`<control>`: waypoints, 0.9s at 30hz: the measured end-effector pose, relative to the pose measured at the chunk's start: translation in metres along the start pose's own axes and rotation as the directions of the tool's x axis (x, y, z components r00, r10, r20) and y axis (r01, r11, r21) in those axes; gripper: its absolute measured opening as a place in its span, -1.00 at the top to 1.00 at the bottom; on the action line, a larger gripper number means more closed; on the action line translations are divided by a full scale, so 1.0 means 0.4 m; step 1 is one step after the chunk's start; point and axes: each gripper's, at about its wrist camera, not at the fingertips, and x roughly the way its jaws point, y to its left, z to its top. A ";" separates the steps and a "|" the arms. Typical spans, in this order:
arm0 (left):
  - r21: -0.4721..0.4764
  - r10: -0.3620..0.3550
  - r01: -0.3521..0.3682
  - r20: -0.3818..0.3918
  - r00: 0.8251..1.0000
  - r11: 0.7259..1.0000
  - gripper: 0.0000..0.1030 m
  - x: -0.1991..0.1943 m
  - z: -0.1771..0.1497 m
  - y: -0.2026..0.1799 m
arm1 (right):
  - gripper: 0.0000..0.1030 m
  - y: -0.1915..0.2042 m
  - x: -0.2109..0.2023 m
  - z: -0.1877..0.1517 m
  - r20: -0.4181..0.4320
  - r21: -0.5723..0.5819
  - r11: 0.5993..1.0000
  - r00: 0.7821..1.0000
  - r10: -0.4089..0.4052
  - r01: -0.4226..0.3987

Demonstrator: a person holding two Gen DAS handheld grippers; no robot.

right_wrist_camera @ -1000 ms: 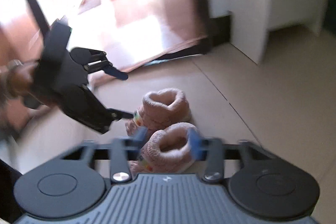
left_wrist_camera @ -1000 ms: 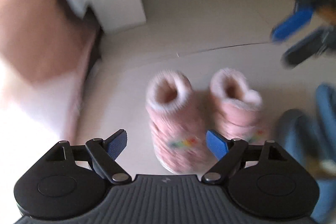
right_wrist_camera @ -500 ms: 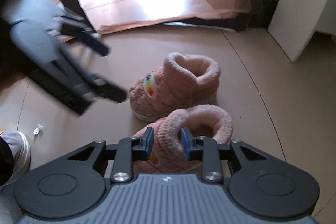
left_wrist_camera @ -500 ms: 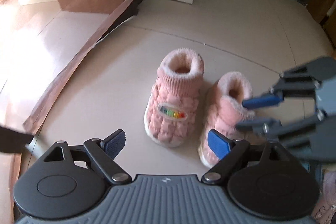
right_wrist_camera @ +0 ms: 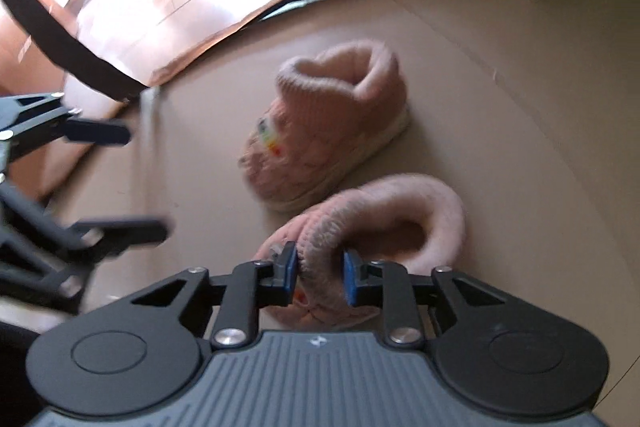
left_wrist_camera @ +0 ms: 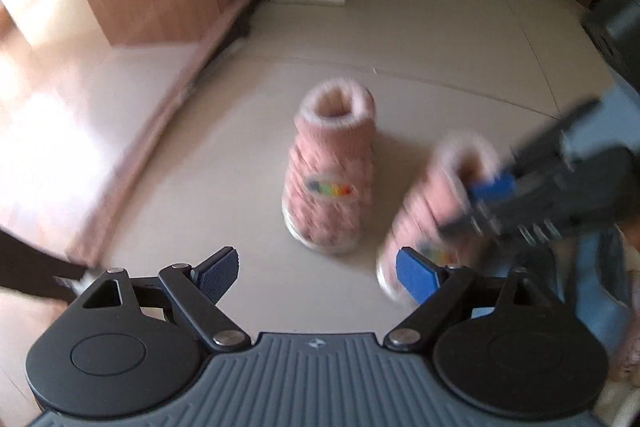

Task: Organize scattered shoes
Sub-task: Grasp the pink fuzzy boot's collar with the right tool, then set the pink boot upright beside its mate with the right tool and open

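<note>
On the floor, right gripper has just been closing, now clamping the near boot's cuff for lifting, while left gripper hangs wide apart, empty, above its twin.

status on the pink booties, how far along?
Done: nothing clearly tidied yet; both booties sit on the floor. In hand: the right hand-held gripper has just been closing and pinches the near bootie's cuff. Left: the far bootie is untouched; the left hand-held gripper hangs open, empty.
</note>
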 end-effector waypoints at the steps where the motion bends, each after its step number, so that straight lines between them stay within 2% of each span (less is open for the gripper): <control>1: 0.008 0.013 -0.013 0.007 1.000 1.000 -0.73 -0.002 0.002 0.004 | 0.58 0.010 0.003 -0.008 -0.014 0.011 1.000 1.000 0.026 -0.026; 8: 0.066 -0.007 0.007 -0.007 1.000 0.998 -0.73 -0.013 -0.030 -0.002 | 0.57 0.089 0.058 -0.024 -0.074 -0.060 0.986 0.986 0.148 -0.153; 12: 0.030 -0.009 0.009 -0.013 1.000 1.000 -0.73 -0.016 -0.038 0.020 | 0.52 0.073 0.057 -0.002 -0.115 -0.028 0.977 0.972 0.205 -0.210; 13: 0.015 -0.008 0.009 -0.012 1.000 1.000 -0.73 -0.018 -0.037 0.028 | 0.42 0.060 0.046 0.002 -0.107 -0.011 0.975 0.970 0.218 -0.220; 14: 0.001 -0.008 0.008 -0.011 1.000 1.000 -0.74 -0.019 -0.037 0.037 | 0.22 0.048 0.029 0.009 -0.085 -0.006 0.977 0.973 0.214 -0.215; 16: 0.003 0.001 -0.001 -0.009 1.000 1.000 -0.74 -0.020 -0.038 0.043 | -0.03 0.027 -0.005 0.023 -0.035 -0.011 0.981 0.981 0.193 -0.193; 17: 0.007 0.001 -0.001 -0.013 1.000 1.000 -0.74 -0.017 -0.039 0.043 | -0.07 0.015 -0.036 0.039 0.014 -0.037 0.984 0.984 0.177 -0.176; 18: 0.012 -0.001 0.001 -0.018 1.000 1.000 -0.74 -0.014 -0.041 0.042 | -0.07 0.004 -0.076 0.062 0.085 -0.081 0.985 0.984 0.158 -0.152; 19: 0.016 -0.005 0.005 -0.025 1.000 1.000 -0.74 -0.010 -0.042 0.040 | -0.07 0.000 -0.094 0.075 0.120 -0.104 0.985 0.981 0.149 -0.137; 21: 0.023 -0.015 0.016 -0.038 0.999 1.000 -0.74 -0.002 -0.043 0.035 | -0.05 0.011 -0.135 0.125 0.228 -0.218 0.972 0.964 0.134 -0.084; 22: 0.027 -0.020 0.021 -0.042 0.999 0.999 -0.74 0.002 -0.043 0.032 | 0.01 0.015 -0.142 0.137 0.250 -0.245 0.967 0.960 0.131 -0.068; 23: 0.034 -0.022 0.024 -0.043 0.999 0.999 -0.74 0.003 -0.043 0.029 | 0.13 0.037 -0.134 0.162 0.279 -0.314 0.949 0.956 0.090 0.002; 25: 0.049 -0.025 0.027 -0.042 0.999 0.998 -0.74 0.004 -0.044 0.023 | 0.23 0.061 -0.107 0.192 0.279 -0.365 0.929 0.959 0.043 0.065; 27: 0.057 -0.027 0.030 -0.041 0.999 0.998 -0.74 0.004 -0.046 0.022 | 0.35 0.076 -0.057 0.219 0.237 -0.379 0.922 0.971 0.017 0.076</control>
